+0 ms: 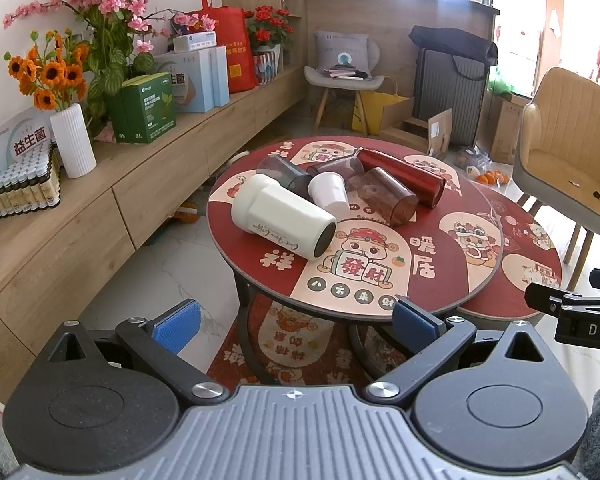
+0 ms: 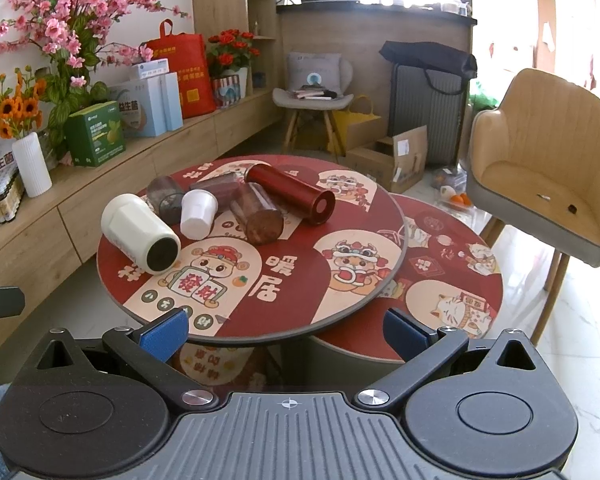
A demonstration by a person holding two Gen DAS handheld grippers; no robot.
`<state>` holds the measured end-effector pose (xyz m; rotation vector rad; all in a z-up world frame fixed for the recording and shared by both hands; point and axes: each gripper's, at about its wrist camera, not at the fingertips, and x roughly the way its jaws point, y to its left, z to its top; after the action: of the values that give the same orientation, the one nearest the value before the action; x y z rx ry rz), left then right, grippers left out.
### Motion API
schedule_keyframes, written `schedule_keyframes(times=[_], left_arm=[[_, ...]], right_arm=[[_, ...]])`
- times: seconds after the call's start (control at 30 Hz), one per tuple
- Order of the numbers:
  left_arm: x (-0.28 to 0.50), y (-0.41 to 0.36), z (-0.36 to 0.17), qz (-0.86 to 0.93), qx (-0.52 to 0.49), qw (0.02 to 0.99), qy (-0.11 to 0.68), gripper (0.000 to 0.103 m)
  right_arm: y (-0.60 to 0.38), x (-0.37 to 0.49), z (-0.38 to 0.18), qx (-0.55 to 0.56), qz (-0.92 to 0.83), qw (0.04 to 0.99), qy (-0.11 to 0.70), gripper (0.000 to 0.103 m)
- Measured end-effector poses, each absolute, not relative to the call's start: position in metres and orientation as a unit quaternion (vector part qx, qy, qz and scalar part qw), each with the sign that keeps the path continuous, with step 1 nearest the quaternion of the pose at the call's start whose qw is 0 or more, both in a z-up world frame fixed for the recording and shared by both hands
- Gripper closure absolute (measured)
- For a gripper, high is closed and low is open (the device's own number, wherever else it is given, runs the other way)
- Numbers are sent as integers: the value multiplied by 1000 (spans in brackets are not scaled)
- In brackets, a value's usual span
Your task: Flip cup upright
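Several cups lie on their sides on the round red table [image 1: 440, 264] [image 2: 300, 304]. A large white cup [image 1: 282, 216] [image 2: 140, 232] lies nearest at the left. Behind it lie a small white cup [image 1: 329, 193] [image 2: 197, 213], a grey translucent cup [image 1: 284, 176] [image 2: 165, 198], a brown translucent cup [image 1: 388, 196] [image 2: 258, 218], another dark cup [image 1: 338, 170] [image 2: 216, 188] and a red metal tumbler [image 1: 402, 176] [image 2: 292, 192]. My left gripper [image 1: 296, 320] is open and empty, short of the table's near edge. My right gripper [image 2: 286, 332] is open and empty, also short of the edge.
A lower round red table [image 2: 452, 276] overlaps the first at the right. A tan chair [image 2: 548, 168] stands at the right. A wooden sideboard [image 1: 112, 200] with flowers, a white vase [image 1: 73, 146] and boxes runs along the left wall. The right gripper's body [image 1: 580, 312] shows at the right.
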<state>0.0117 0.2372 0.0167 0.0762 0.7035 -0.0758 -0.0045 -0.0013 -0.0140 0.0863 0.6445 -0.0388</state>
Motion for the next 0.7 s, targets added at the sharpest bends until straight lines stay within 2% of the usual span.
schedule_keyframes(times=[0.7], left_arm=[[50,248,-2,-30,23,930,365,0]], right_arm=[[2,27,-26,40,-12,941,336,0]])
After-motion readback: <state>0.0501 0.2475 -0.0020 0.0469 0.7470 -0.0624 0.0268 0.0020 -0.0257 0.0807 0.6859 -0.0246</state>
